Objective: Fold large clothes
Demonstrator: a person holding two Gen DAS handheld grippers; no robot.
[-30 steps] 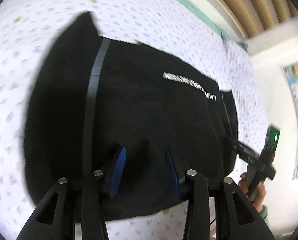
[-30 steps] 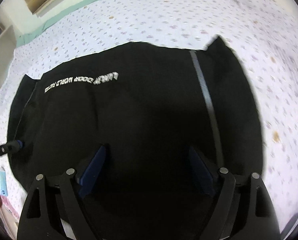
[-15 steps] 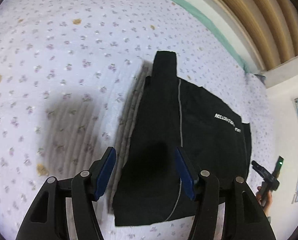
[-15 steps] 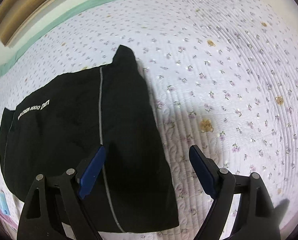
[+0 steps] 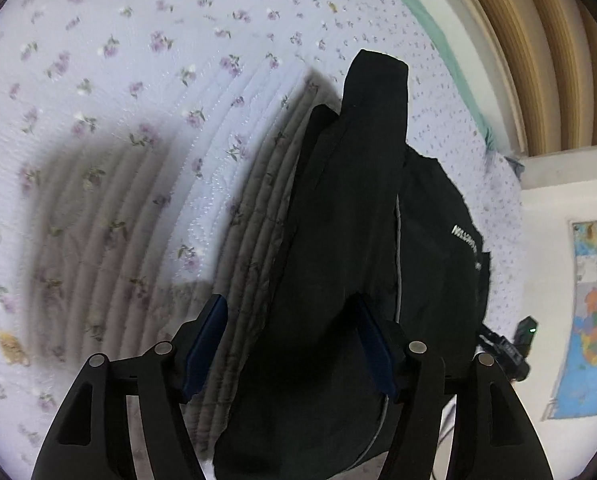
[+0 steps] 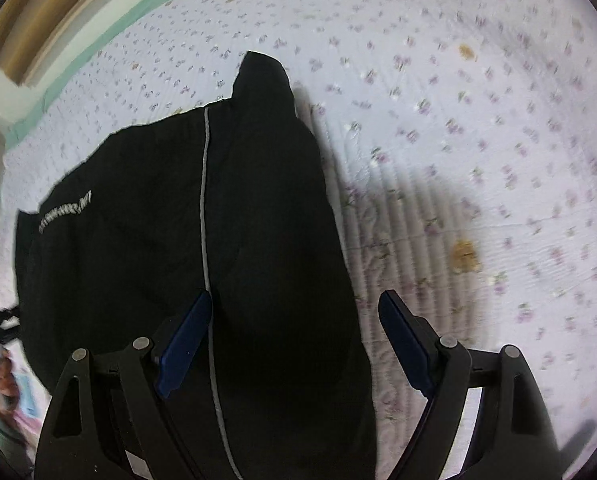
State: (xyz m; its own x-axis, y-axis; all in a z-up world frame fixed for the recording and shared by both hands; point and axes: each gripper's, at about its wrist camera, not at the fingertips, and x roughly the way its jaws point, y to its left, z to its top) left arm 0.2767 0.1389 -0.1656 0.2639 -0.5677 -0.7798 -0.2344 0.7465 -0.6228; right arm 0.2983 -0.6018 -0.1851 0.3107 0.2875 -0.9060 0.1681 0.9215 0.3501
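A large black garment (image 5: 350, 240) with a thin grey stripe and white lettering lies flat on a flowered quilt (image 5: 118, 120). It also shows in the right wrist view (image 6: 202, 216). My left gripper (image 5: 290, 344) is open and empty, hovering over the garment's near left edge. My right gripper (image 6: 298, 344) is open and empty, above the garment's near right edge. The other gripper (image 5: 510, 348) shows at the far right of the left wrist view, beyond the garment.
The quilt (image 6: 478, 140) spreads wide around the garment, with a green border (image 6: 98, 28) at its far edge. A wooden headboard (image 5: 538, 40) and a wall map (image 5: 590, 320) stand to the right in the left wrist view.
Both grippers have pulled back and swung outward from over the middle of the garment to its side edges. Both stay open. The garment now looks narrower in view.
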